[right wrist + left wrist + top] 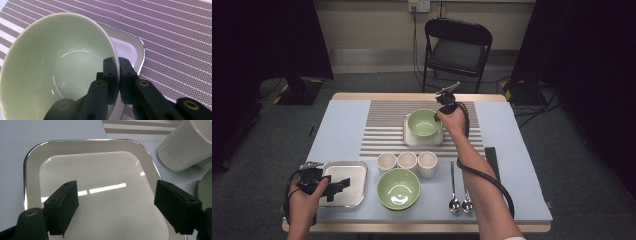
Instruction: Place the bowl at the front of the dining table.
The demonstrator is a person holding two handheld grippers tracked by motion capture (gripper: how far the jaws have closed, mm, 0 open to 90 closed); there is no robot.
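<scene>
While the left gripper (328, 186) waits with its jaws spread apart and nothing between them, it hangs over the near steel tray (343, 170), which lies at the left of the near green bowl (398, 188). I think it is kept there ready, because this tray is bare and could receive a bowl as the far one does. In the left gripper view the tray's glossy cream inside (100, 195) shows between the two black pads, and neither pad touches it.

The near green bowl stands at the front edge of the blue table (337, 125). Just behind it are three white cups (407, 161) in a row, close side by side. To the right of the bowl two spoons (460, 192) lie parallel with their bowls toward the person, like a place setting.

Behind the near bowl, on the striped placemat (382, 125), the far green bowl (422, 122) sits on a second small tray (409, 137). The right gripper (438, 116) is clamped on this bowl's right rim: in the right gripper view one pad is inside the wall (62, 75) and one outside, pressed together. A thin wall gives only the rim to pinch, so the grip is there. The bowl appears tilted toward the gripper, so I judge it is being set down or lifted.
</scene>
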